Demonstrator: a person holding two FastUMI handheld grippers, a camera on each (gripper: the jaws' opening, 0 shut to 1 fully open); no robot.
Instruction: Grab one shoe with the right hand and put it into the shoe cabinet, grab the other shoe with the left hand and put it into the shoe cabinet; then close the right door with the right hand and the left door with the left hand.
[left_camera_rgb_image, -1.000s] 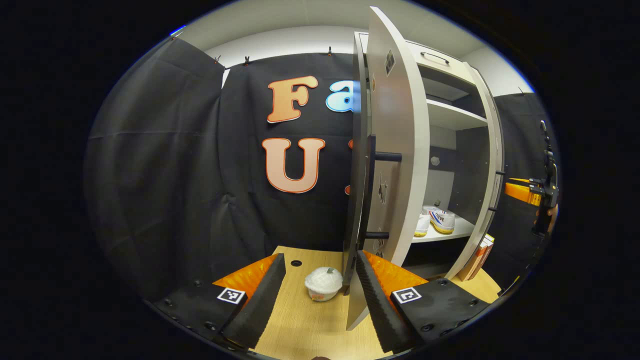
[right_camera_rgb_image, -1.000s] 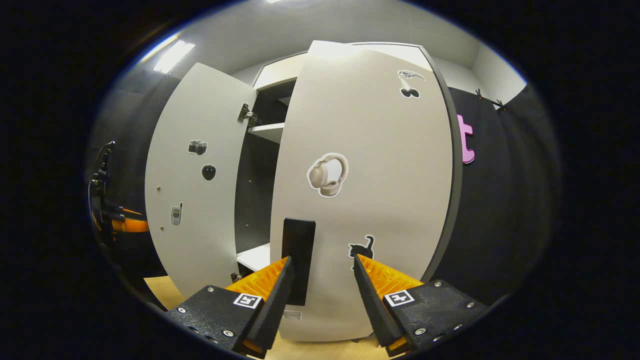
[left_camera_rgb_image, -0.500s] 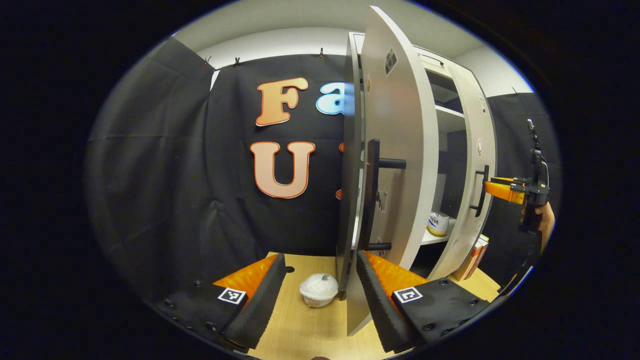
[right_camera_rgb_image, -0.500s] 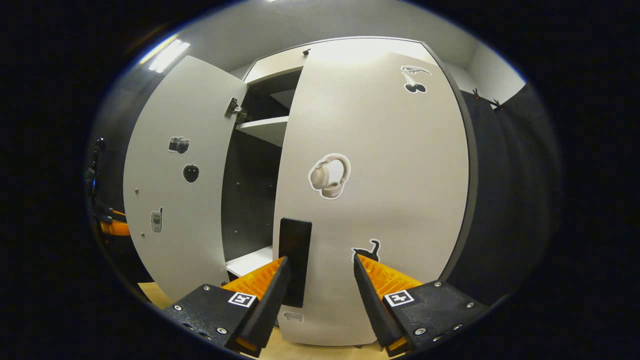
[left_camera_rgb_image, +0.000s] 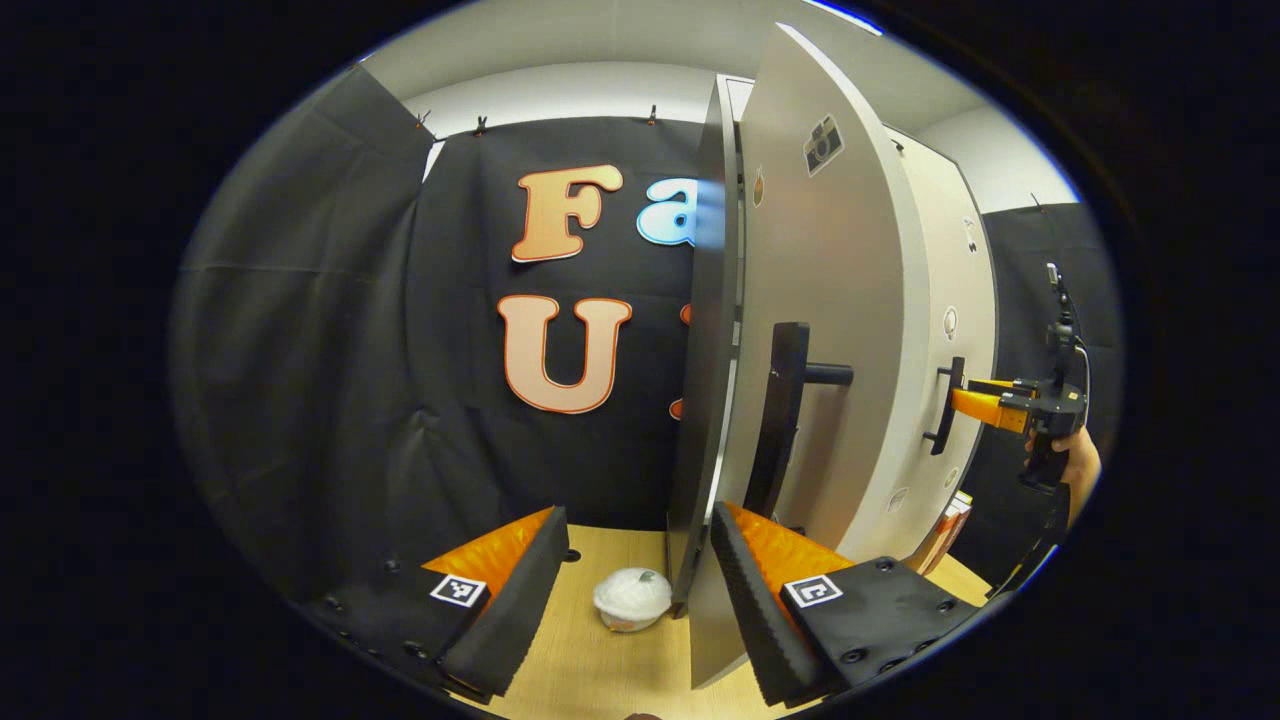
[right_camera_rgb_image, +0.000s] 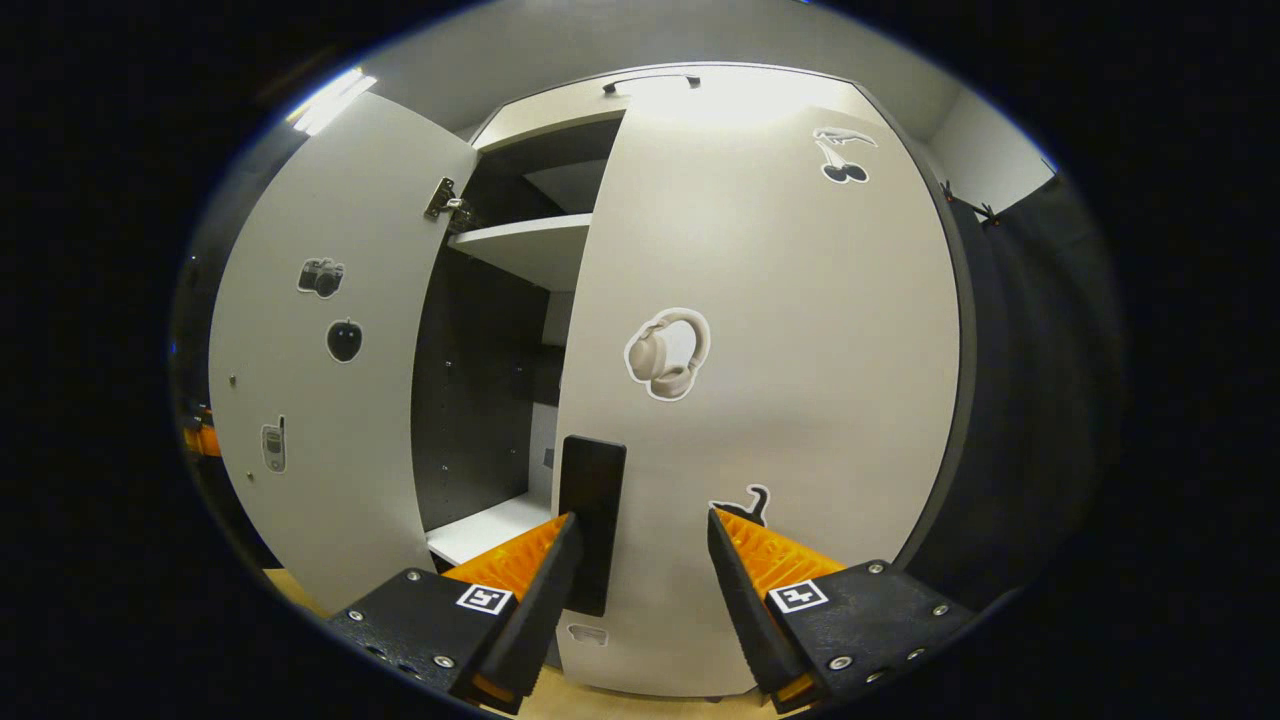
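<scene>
The right door (right_camera_rgb_image: 770, 400) is almost shut and the left door (left_camera_rgb_image: 830, 330) hangs open. Your right gripper (right_camera_rgb_image: 635, 590) is open wide, touching the door's handle (right_camera_rgb_image: 592, 520). Push straight and slowly. Your left gripper (left_camera_rgb_image: 640, 590), also wide, waits at the left door's edge.

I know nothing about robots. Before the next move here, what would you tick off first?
1. Right door fully shut: cannot tell; it looks nearly flush.
2. Right claw open, at the handle: ok.
3. Left door shut: not ok; it stands wide open.
4. Left claw open and near the left door's edge: ok.
5. Shoes inside the cabinet: cannot tell; the doors hide the lower shelf.
</scene>
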